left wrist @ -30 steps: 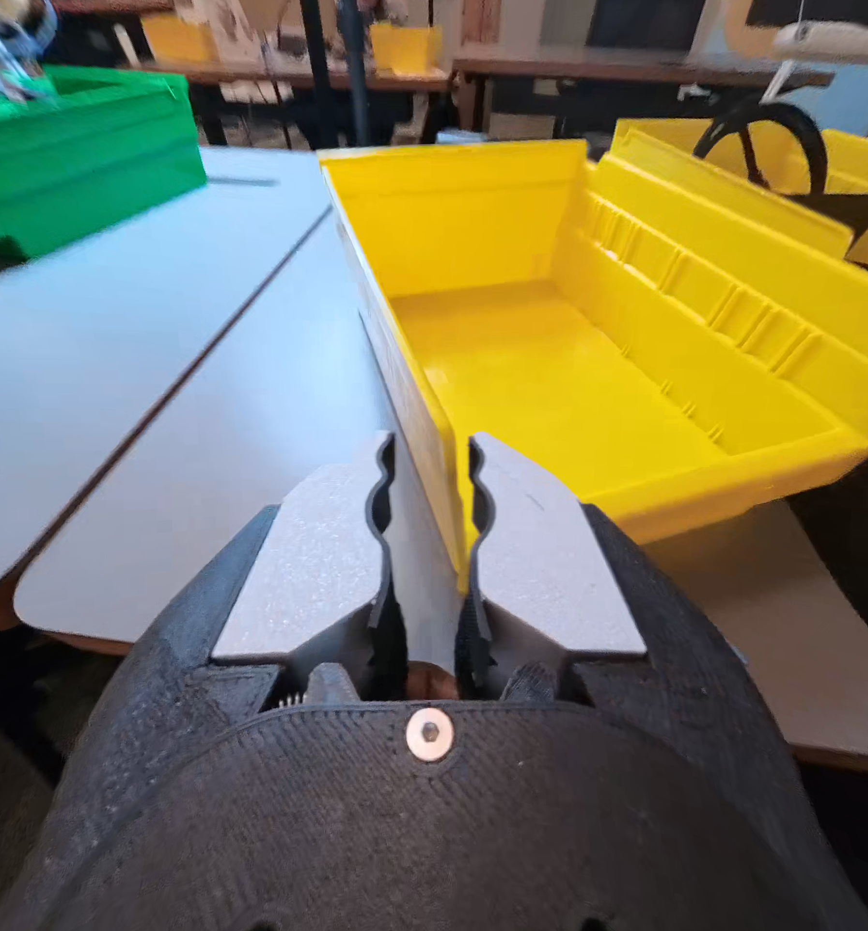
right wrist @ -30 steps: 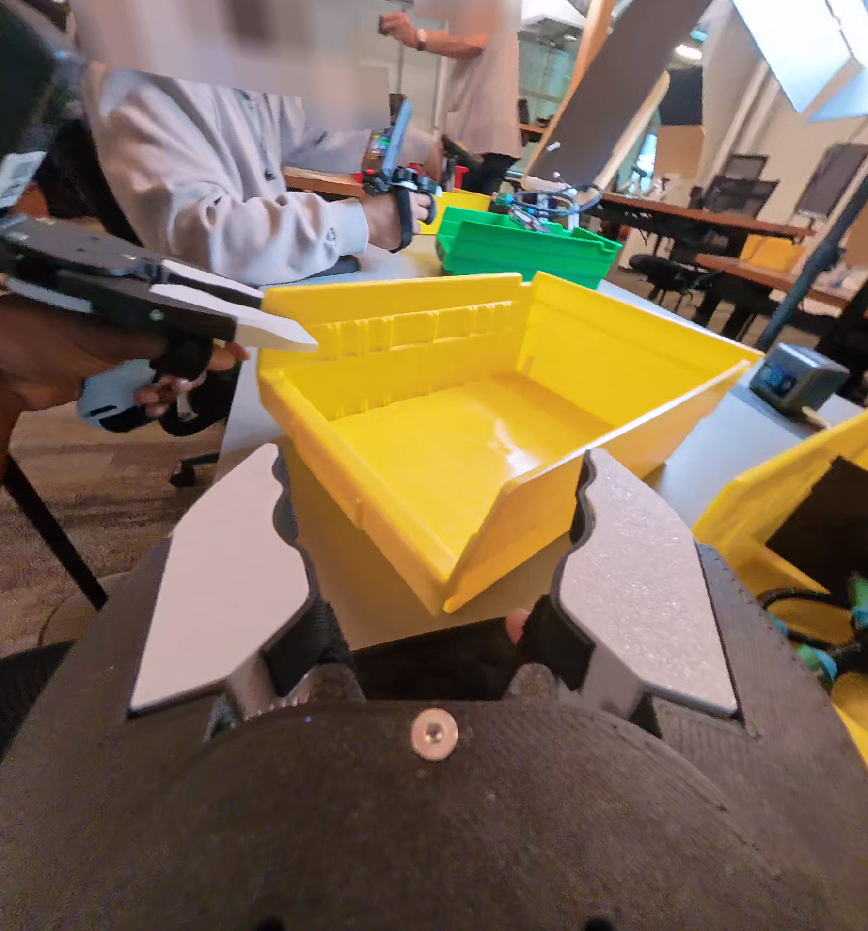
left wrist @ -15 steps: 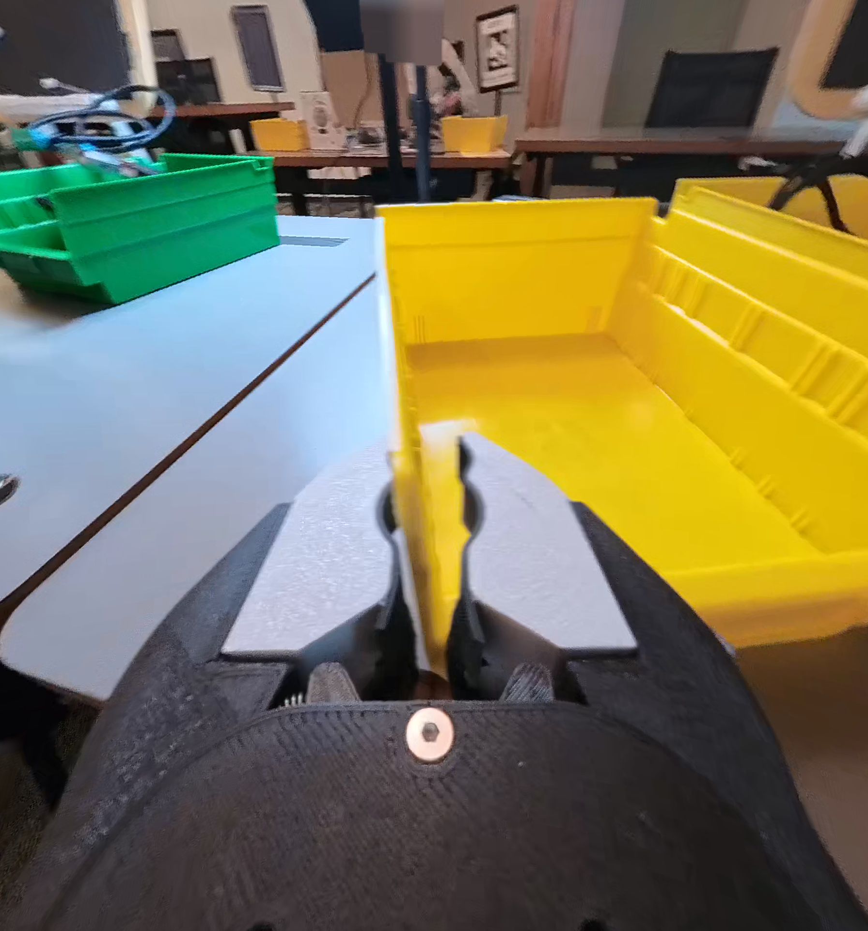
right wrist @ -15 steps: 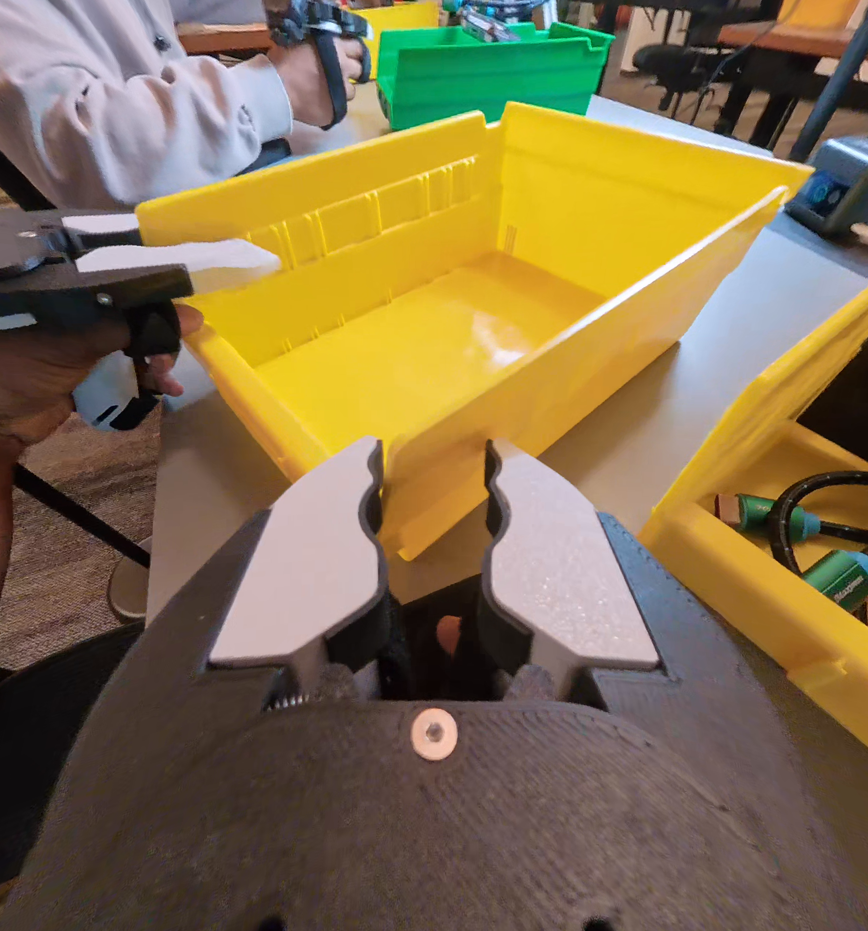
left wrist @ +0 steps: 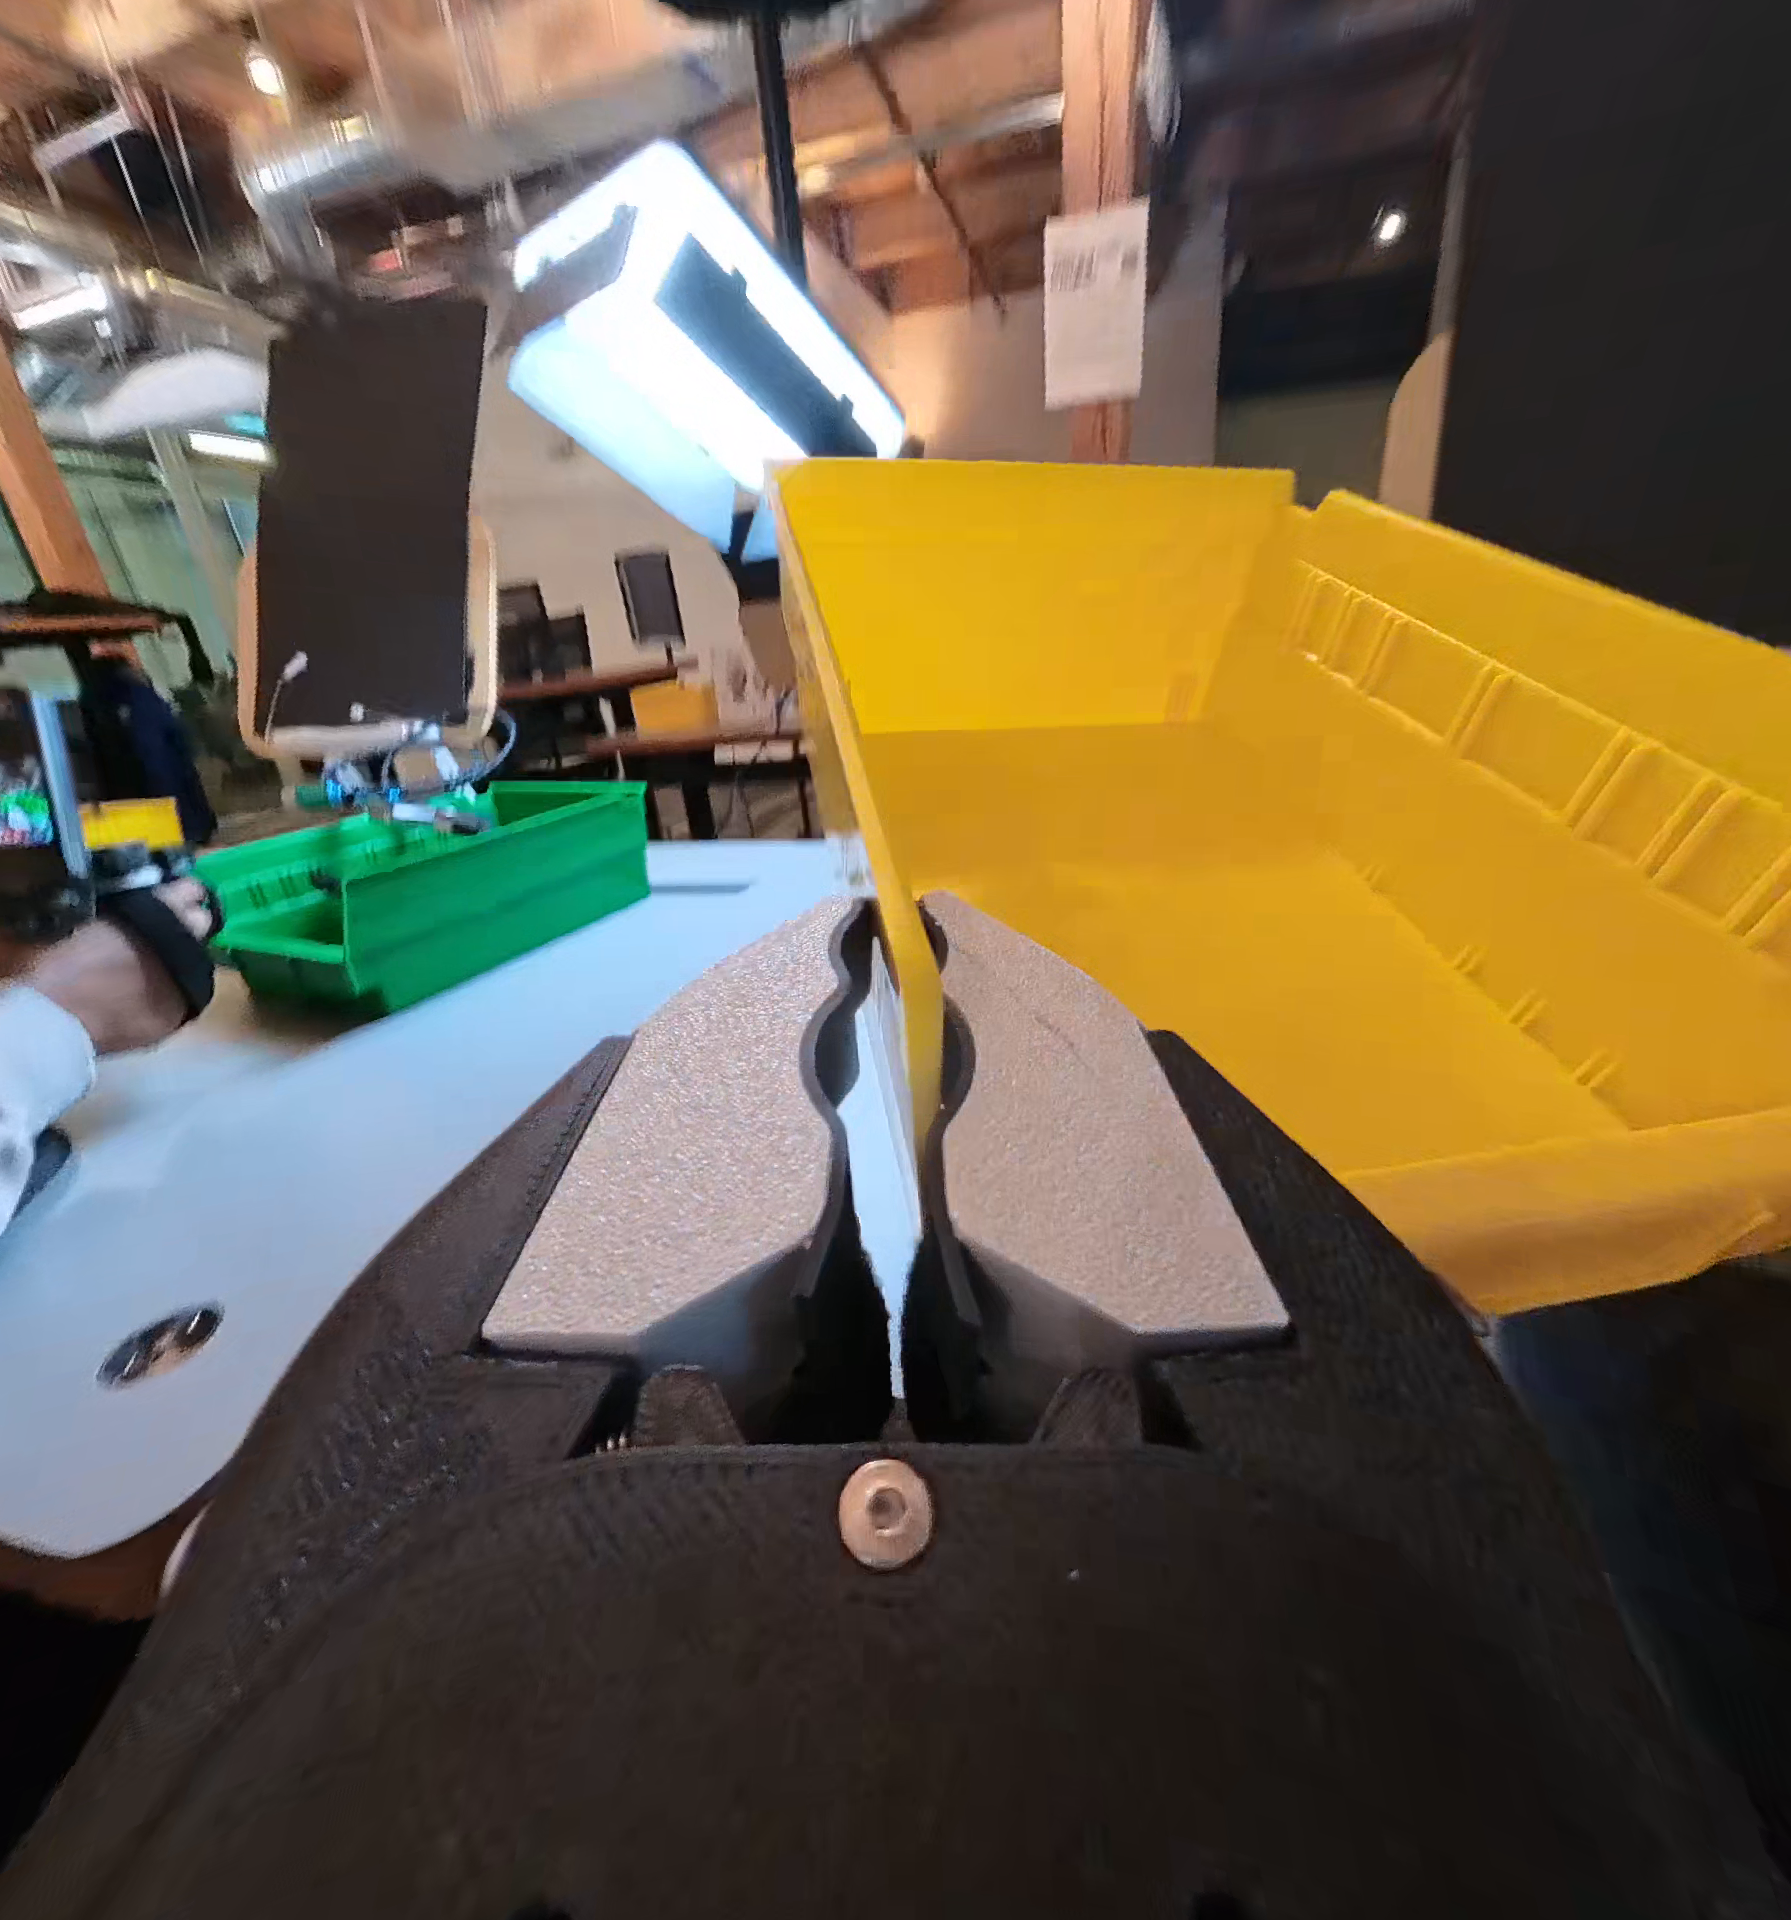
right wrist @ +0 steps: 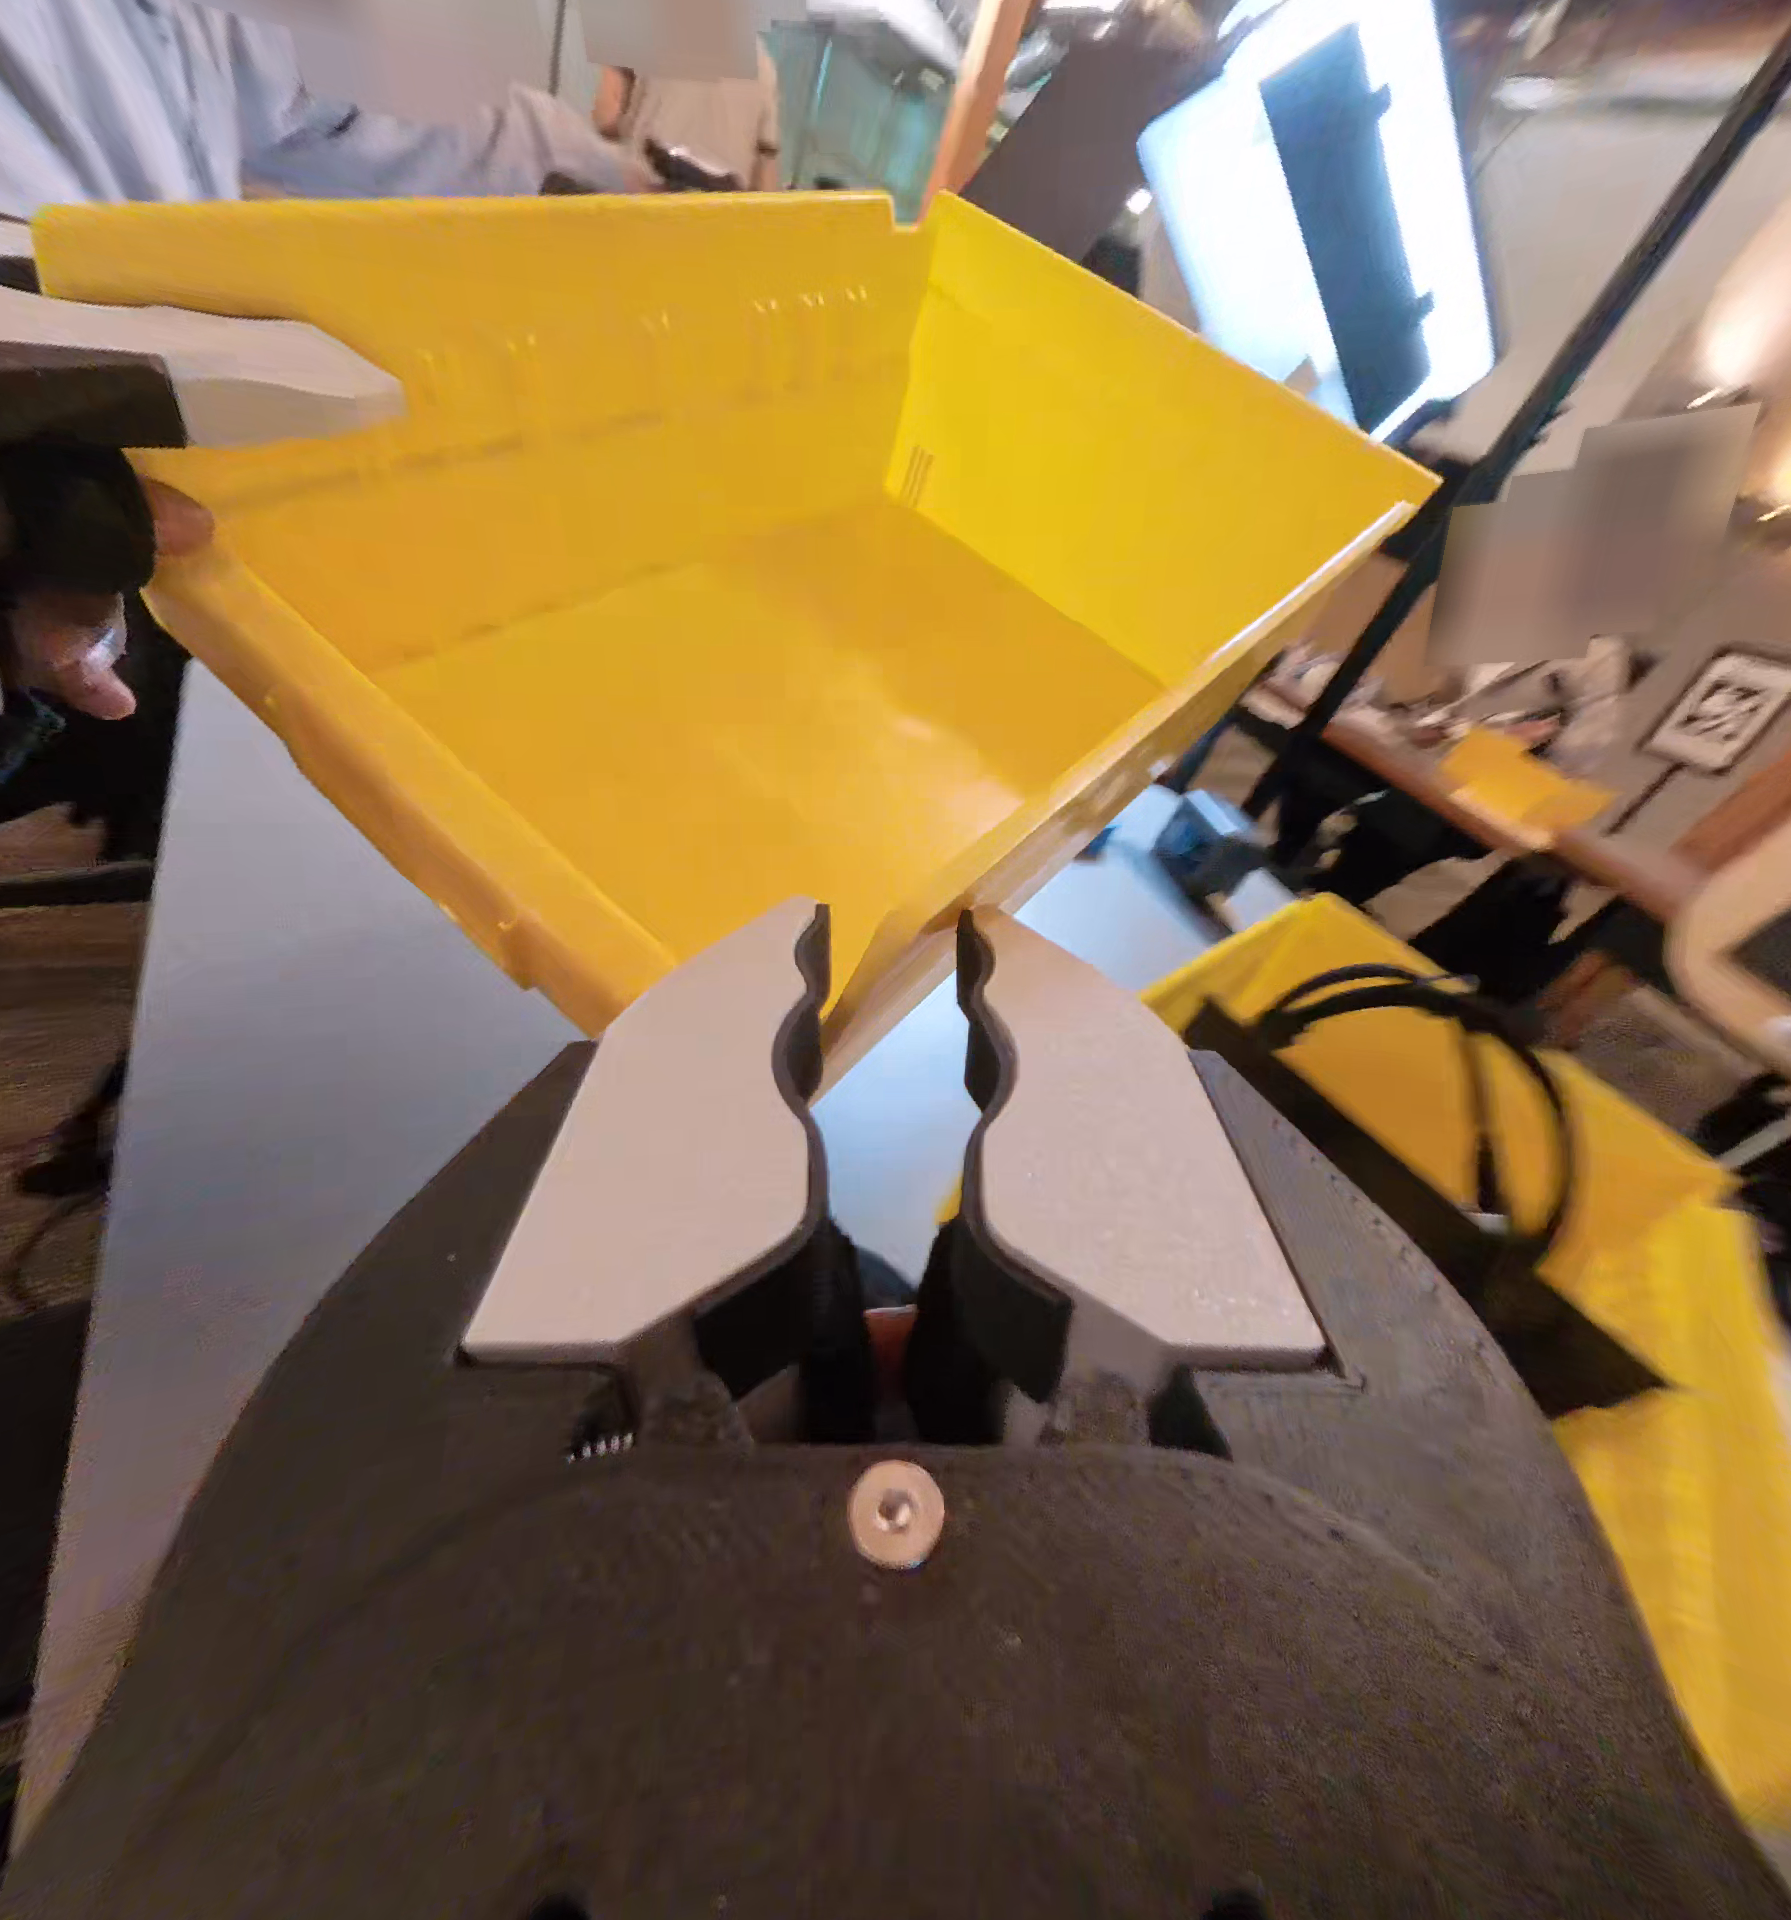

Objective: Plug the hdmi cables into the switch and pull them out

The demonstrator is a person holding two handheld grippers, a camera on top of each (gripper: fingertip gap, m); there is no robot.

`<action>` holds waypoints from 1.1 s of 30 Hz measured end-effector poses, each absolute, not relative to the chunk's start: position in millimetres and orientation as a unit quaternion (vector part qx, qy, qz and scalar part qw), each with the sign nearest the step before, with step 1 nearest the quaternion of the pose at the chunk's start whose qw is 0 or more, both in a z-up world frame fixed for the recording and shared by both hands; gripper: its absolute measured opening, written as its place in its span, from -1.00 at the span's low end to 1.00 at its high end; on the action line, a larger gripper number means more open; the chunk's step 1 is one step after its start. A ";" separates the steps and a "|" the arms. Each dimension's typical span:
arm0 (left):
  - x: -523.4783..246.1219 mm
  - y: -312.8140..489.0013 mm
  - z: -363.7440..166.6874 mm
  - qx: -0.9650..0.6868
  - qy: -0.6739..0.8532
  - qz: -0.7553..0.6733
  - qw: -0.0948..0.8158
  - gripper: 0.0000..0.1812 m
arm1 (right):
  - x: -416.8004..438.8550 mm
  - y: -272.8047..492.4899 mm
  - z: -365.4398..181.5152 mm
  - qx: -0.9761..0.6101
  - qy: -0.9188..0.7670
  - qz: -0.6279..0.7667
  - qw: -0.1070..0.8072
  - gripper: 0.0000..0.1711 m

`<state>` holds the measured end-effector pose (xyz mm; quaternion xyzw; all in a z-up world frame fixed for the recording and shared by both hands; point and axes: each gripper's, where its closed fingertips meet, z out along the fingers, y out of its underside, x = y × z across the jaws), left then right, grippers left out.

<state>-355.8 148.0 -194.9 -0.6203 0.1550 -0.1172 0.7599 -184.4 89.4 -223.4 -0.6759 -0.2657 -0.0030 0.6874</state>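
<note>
My left gripper [left wrist: 896, 935] has its jaws closed down on one side wall of the empty yellow bin [left wrist: 1234, 935]; the thin wall runs straight down the slot between the two grey fingers [left wrist: 704, 1122], gripped on both faces. The bin is lifted off the grey counter [left wrist: 278, 1132] and tilted, its far end raised.

My right gripper [right wrist: 889, 930] sits at the opposite side wall of the same bin [right wrist: 766, 707]. Its jaws are partly apart; the wall's edge enters the gap and rests against the inner face of the left-hand finger, with open space on the other side. Whether that counts as a hold I cannot tell. From this side I see my left gripper [right wrist: 278, 374] clamped on the far wall.

Task items: black cables [right wrist: 1431, 1049] lie coiled in a second yellow bin [right wrist: 1649, 1299] on the counter, to the right of my right jaws and well clear of both grippers. The switch I cannot pick out in either view.

Also noted: a green bin [left wrist: 434, 894] farther back on the counter, and another person's hand [left wrist: 112, 977] holding a device near it.
</note>
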 end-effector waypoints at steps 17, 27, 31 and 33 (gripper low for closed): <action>13.1 23.2 -137.2 -0.509 0.395 -0.359 0.675 -0.86 | 114.4 -121.9 -154.7 -0.658 -0.001 -0.263 0.706 -0.79; 150.2 -36.3 -188.0 -0.500 0.499 -0.403 0.582 -0.81 | 226.9 -197.3 -210.4 -0.683 0.144 -0.335 0.633 -0.83; 178.2 -45.2 -216.2 -0.505 0.522 -0.406 0.555 -0.79 | 253.4 -206.9 -241.9 -0.707 0.176 -0.333 0.598 -0.84; 186.3 -50.0 -228.2 -0.513 0.527 -0.415 0.536 -0.78 | 261.6 -212.9 -251.7 -0.723 0.179 -0.351 0.568 -0.84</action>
